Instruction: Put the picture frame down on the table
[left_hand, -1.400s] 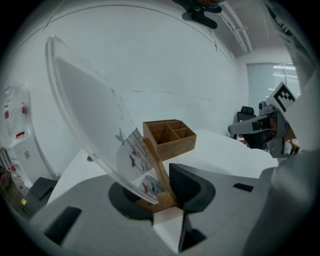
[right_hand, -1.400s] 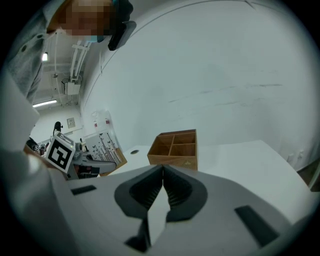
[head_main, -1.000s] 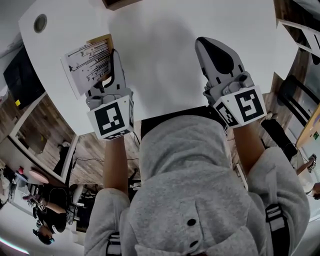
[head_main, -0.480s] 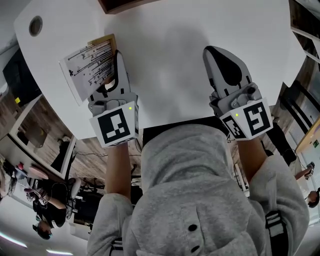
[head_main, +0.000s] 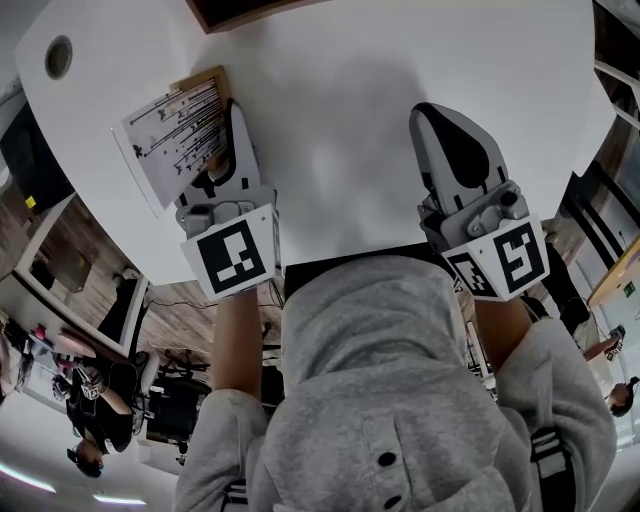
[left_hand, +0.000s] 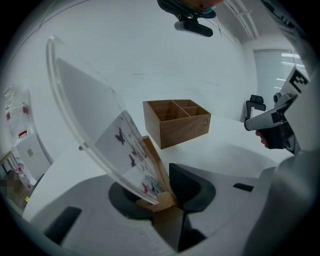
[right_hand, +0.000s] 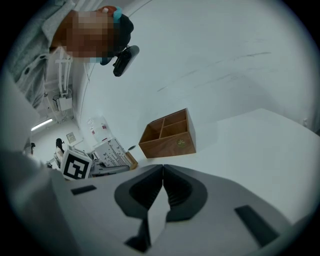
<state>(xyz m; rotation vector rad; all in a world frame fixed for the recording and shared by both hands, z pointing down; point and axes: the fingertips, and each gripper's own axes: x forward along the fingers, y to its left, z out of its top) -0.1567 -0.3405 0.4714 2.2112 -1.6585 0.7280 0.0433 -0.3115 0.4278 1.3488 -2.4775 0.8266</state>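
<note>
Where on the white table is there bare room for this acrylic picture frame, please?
The white table is bare between the left gripper and right gripper, up to the divided wooden box. The table's left edge is tight.

Left hand-held gripper (head_main: 233, 112) gripping; right hand-held gripper (head_main: 432, 110) closed, empty

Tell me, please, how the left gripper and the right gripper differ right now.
The left gripper is shut on the picture frame at its wooden edge; the right gripper is shut on nothing. The left gripper holds the frame tilted near the table's left side; the right gripper hovers on the right. Both carry a marker cube and point forward.
</note>
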